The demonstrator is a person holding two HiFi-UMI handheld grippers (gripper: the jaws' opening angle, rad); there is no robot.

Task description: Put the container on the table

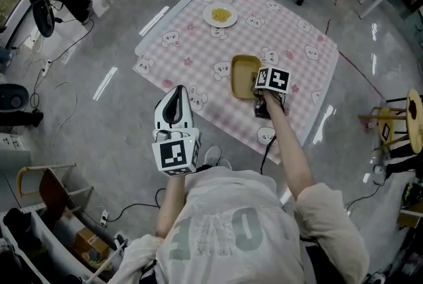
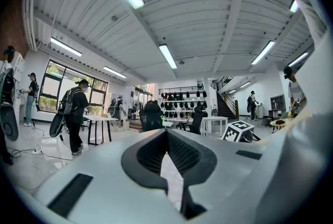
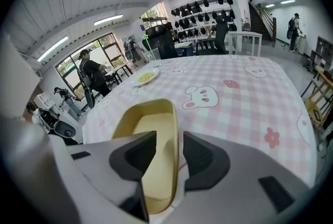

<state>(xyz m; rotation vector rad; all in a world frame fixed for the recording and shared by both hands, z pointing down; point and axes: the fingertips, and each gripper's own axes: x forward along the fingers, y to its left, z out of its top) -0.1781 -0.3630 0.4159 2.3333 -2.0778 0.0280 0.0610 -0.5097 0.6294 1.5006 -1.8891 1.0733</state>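
The yellow container (image 1: 243, 71) sits flat on the pink checked table (image 1: 297, 45), just this side of the middle, well apart from the plate of food (image 1: 220, 15) at the far end. The right gripper (image 1: 259, 90) is tilted down with its jaws apart, the container's near-right rim standing between them with neither pad squeezing it. The left gripper (image 1: 177, 94) hangs level off the table's edge, jaws together on nothing.
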